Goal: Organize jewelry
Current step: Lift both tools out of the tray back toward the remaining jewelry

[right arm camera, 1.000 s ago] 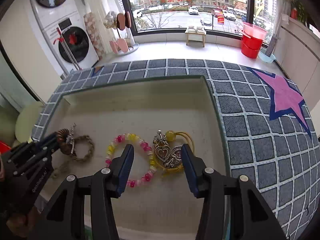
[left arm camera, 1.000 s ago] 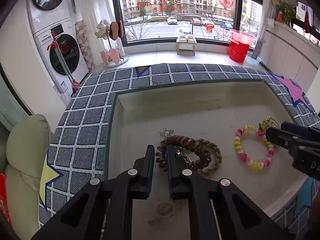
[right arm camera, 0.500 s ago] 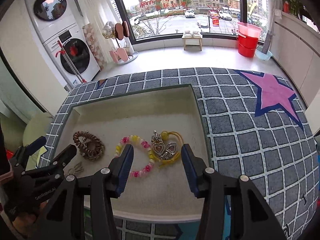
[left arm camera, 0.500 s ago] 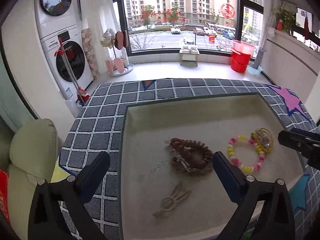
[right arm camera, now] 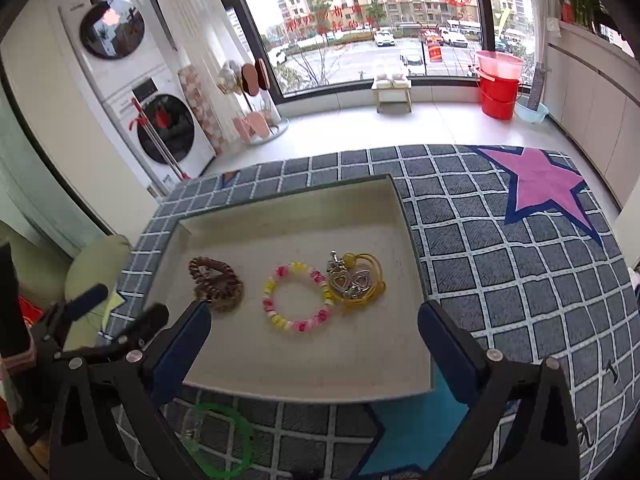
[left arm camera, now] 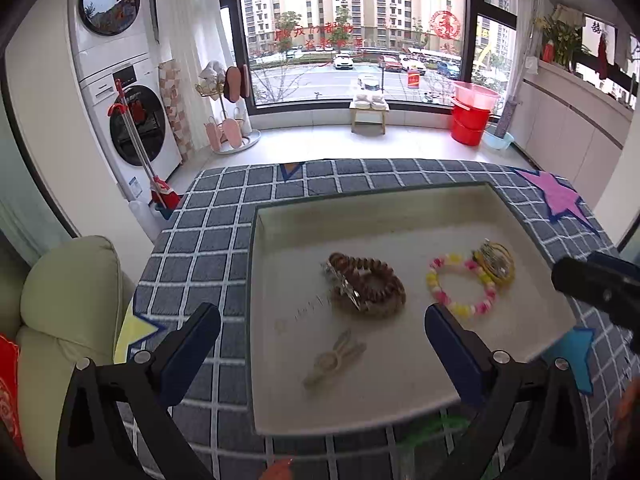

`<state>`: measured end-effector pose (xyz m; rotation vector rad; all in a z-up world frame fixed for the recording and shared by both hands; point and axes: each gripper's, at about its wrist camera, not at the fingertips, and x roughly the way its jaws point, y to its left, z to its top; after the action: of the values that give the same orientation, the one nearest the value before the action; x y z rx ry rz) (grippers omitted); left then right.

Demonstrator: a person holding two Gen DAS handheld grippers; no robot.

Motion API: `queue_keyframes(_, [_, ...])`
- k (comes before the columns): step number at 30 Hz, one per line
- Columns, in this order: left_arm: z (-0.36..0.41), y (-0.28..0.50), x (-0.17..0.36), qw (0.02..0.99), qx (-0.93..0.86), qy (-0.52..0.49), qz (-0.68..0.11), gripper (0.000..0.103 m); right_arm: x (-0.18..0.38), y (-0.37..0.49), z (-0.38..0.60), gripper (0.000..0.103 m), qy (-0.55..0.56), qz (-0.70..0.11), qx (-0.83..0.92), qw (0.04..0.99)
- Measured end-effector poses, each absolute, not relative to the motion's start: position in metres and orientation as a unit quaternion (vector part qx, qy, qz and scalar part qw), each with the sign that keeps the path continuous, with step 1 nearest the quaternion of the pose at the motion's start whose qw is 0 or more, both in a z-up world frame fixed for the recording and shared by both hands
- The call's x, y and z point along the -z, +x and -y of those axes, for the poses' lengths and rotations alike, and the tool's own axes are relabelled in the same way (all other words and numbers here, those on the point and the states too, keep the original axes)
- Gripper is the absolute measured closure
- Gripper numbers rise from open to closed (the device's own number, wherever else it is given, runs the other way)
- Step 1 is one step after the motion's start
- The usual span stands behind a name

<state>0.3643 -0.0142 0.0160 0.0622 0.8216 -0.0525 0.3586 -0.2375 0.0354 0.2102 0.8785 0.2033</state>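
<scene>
Both tongs now stand spread and empty, drawn back from the tray (right arm camera: 412, 240): left tongs (left arm camera: 322, 344) have released the brown bead bracelet (left arm camera: 366, 290); right tongs (right arm camera: 314, 340) widened over the pink-yellow bracelet (right arm camera: 298, 296). Green bangle (right arm camera: 218, 440) remains outside.

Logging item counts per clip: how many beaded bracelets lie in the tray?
2: brown beaded bracelet at the tray's left, pink-and-yellow bracelet in the middle. More may hide in either pile.

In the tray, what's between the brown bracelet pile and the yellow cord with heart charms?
The pink-and-yellow bead bracelet, touching the yellow cord and apart from the brown bracelet pile. Both views show it.
</scene>
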Motion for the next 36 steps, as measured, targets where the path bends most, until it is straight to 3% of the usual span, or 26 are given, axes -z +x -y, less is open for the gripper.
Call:
queue_keyframes(21, [0.006, 0.281, -0.027, 0.907, 0.049, 0.0, -0.419, 0.0, -0.063, 0.288, 0.25, 0.0, 0.118, -0.4, -0.108, 0.902])
queue_keyframes(36, [0.004, 0.256, 0.002, 0.888, 0.077, -0.008, -0.454, 0.0, -0.051, 0.249, 0.254, 0.0, 0.083, -0.437, -0.095, 0.89])
